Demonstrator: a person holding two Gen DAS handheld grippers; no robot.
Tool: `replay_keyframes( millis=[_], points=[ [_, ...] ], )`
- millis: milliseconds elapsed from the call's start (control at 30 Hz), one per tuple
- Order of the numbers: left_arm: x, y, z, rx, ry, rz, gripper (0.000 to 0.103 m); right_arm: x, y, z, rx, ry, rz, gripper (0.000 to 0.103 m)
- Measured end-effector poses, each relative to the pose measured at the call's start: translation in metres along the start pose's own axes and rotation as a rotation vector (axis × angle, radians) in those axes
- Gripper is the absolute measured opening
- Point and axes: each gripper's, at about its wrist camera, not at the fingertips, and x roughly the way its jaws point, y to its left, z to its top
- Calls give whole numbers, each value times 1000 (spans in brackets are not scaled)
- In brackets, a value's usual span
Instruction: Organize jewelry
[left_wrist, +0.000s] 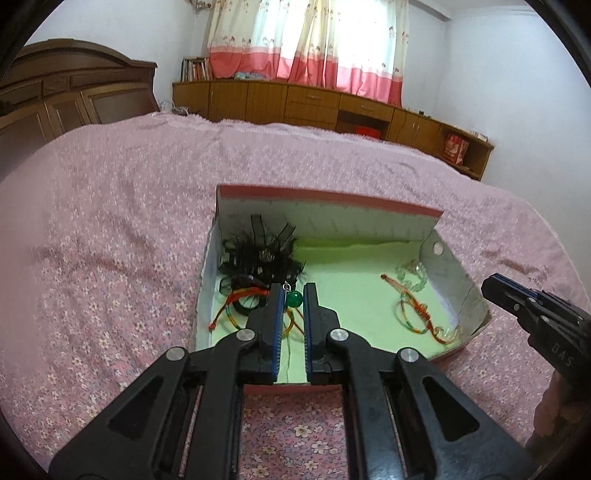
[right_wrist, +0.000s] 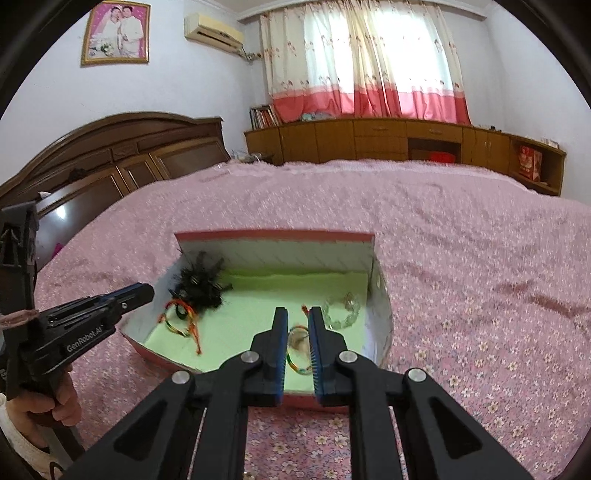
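An open pink box with a green lining (left_wrist: 354, 273) (right_wrist: 236, 291) lies on the bed. In it are a black feathered hair piece (left_wrist: 258, 254) (right_wrist: 201, 282), coloured cord bracelets (left_wrist: 236, 302) (right_wrist: 181, 319), a green bead pendant (left_wrist: 294, 299), a striped cord bracelet (left_wrist: 417, 314) (right_wrist: 295, 363) and a clear bead bracelet (left_wrist: 413, 275) (right_wrist: 341, 314). My left gripper (left_wrist: 293, 288) is open over the box's left half, the green bead between its fingertips. My right gripper (right_wrist: 298, 314) is open over the striped cord bracelet.
The box sits on a pink flowered bedspread (left_wrist: 110, 221) (right_wrist: 461, 258). A wooden headboard (right_wrist: 110, 155) is at the left, low wooden cabinets (left_wrist: 332, 107) (right_wrist: 406, 140) under the curtained window behind the bed.
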Motion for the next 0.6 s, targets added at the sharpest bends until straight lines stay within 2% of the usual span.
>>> replay_keyframes(
  millis=[367,600],
  points=[
    [28,1,-15,-12,133,-14,2,19,-5,-15,11,78,-8,13],
    [32,-1,-16,-11,163,-17,6,28,-9,-22,35,129,-6,14]
  ],
)
